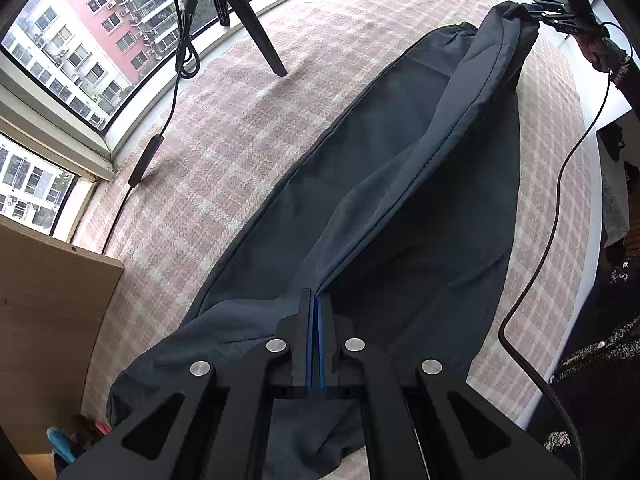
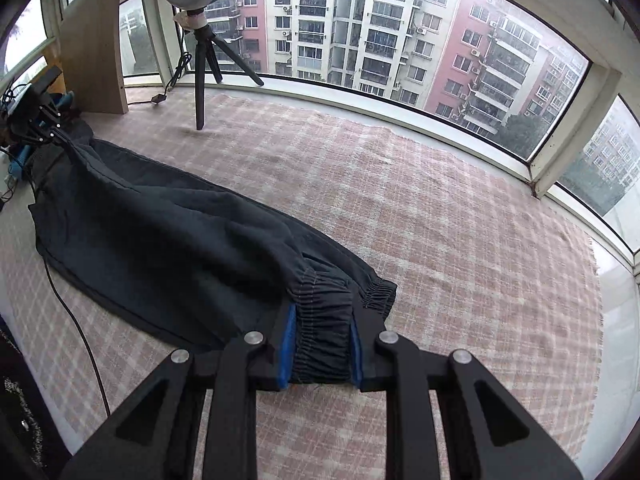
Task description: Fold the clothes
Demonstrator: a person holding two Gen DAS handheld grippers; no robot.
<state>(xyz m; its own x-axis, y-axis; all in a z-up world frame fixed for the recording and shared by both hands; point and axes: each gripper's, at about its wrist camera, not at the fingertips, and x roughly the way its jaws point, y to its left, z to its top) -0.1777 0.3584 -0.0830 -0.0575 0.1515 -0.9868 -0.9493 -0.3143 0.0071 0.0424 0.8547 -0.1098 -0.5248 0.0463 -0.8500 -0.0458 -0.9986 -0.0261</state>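
**Mia:** Left wrist view is showing the left tool [image 1: 316, 312] at the bottom middle of the frame. Its two blue pads are squeezing tight on a thin edge of the dark pants [image 1: 400, 184].

**Ben:** Where are the pants lying?

**Mia:** They are stretching from the bottom of the frame up to the upper right, on a pink checked blanket [image 1: 260, 128]. One layer is lifting up off the rest.

**Ben:** What is sitting in the upper right corner?

**Mia:** That is the right tool [image 1: 536, 12], and it is gripping the far end of the pants. A hand [image 1: 600, 50] is holding it.

**Ben:** And the right wrist view?

**Mia:** The right tool [image 2: 322, 344] is at the bottom middle there. It is holding the stretchy waistband [image 2: 322, 320] bunched up between its blue pads. The pants [image 2: 160, 232] are running away to the upper left, where the left tool [image 2: 60, 136] is pinching the other end.

**Ben:** What else is showing?

**Mia:** A black tripod [image 2: 204, 64] is standing on the blanket [image 2: 440, 208] near the window [image 2: 400, 32]. A black cable [image 1: 560, 200] is trailing along the right side in the left wrist view.
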